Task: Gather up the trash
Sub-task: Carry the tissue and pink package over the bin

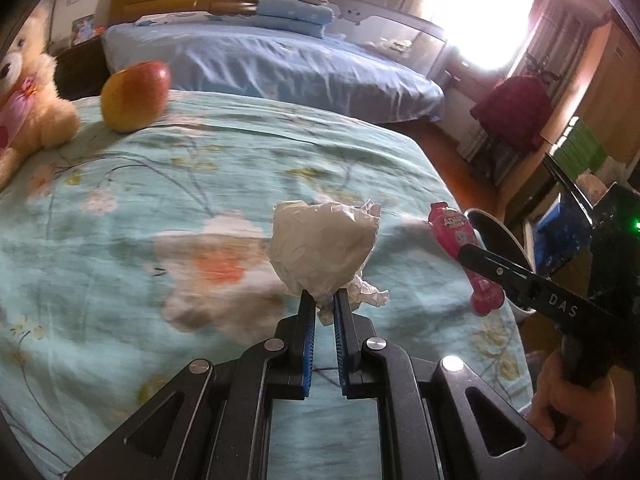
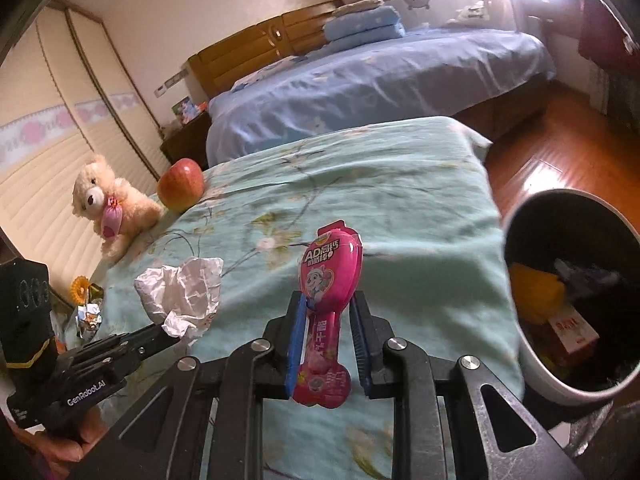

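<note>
My left gripper point(image 1: 324, 300) is shut on a crumpled white paper ball point(image 1: 324, 244) and holds it above the teal floral bedspread point(image 1: 160, 200). It also shows in the right wrist view point(image 2: 182, 284), held by the left gripper point(image 2: 170, 330). My right gripper point(image 2: 326, 304) is shut on a pink snack wrapper point(image 2: 330, 280), lifted over the bed near its right edge. The wrapper also shows in the left wrist view point(image 1: 460, 240). A round bin point(image 2: 532, 344) holding trash stands on the floor to the right of the bed.
An apple point(image 2: 180, 184) and a teddy bear point(image 2: 108, 204) sit at the bed's far left. A foil wrapper point(image 2: 89, 316) lies at the left edge. A second bed with blue sheets point(image 2: 360, 84) stands behind. Wooden floor point(image 2: 532, 152) lies to the right.
</note>
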